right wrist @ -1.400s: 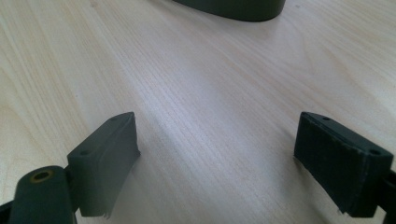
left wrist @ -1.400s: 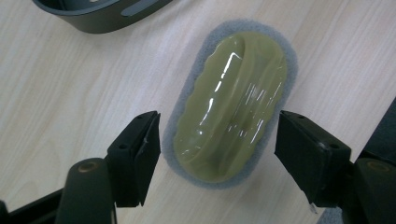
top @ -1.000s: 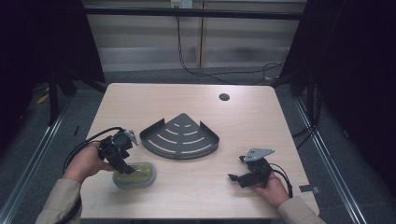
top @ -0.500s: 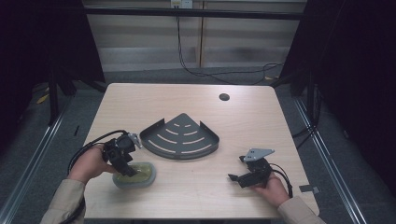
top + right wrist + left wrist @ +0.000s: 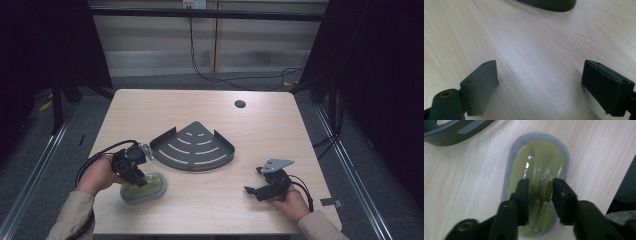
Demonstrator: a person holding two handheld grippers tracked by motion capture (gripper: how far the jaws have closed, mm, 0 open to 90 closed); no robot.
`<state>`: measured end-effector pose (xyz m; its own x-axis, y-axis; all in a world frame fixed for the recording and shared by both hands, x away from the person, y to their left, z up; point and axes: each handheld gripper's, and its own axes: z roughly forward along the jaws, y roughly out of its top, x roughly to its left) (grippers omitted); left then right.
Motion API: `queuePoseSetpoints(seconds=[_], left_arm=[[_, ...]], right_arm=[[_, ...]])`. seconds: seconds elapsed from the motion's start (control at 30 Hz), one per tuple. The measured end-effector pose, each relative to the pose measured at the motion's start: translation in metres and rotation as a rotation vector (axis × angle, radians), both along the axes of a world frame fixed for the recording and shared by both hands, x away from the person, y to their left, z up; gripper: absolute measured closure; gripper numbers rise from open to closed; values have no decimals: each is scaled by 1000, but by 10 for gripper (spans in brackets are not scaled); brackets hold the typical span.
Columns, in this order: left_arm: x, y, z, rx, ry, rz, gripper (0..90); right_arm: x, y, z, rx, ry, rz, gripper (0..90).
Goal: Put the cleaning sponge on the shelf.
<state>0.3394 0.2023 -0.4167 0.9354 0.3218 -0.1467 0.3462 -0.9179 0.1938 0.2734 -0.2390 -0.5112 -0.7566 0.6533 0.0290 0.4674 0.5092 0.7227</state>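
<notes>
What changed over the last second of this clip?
The left gripper shifted slightly over the green pouch, its fingers now pinching the pouch's middle. The right gripper, the dark corner rack and the pouch stayed put.

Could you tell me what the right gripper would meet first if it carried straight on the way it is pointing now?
Probably the dark rack. The right gripper is open over bare table, and its own view shows the rack's rim straight ahead, a little right of centre. Depth is hard to judge, and the fingers sit low.
</notes>
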Motion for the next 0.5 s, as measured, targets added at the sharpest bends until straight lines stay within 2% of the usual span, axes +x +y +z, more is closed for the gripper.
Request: queuePoseSetpoints(seconds=[0.17,0.5], left_arm=[[1,2,6,-10,-17,11,721],[6,4,24,-4,-8,40,720]], right_arm=[[0,0,0,1,2,0,130],[0,0,0,0,1,0,130]])
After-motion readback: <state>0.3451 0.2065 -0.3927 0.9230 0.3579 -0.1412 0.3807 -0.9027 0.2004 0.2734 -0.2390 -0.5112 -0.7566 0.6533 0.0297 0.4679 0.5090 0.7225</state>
